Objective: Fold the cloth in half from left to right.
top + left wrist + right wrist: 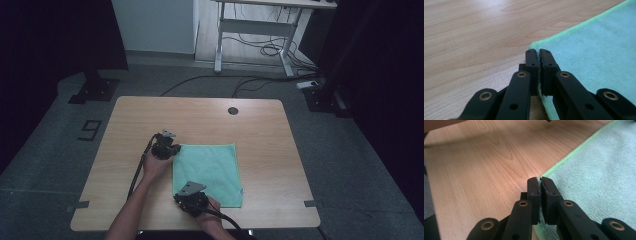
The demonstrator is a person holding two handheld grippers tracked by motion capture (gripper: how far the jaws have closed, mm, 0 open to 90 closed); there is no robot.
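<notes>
- Left gripper point(537, 53): jaws pinched together on a corner of the green microfibre cloth point(210, 172), whose hem runs up between the pads and on ahead of the tips
- Right gripper point(539, 181): likewise clamped on its own cloth corner, with the fabric spreading to the right of the fingers point(549, 195)
- The cloth lies flat on the wooden table point(260, 125), both grips on its left edge
- Its slightly longer axis seems to run from near edge to far edge
- To do this step well, I judge: lift both corners evenly, keeping the hem taut between the grips, so the cloth folds without bunching
</notes>
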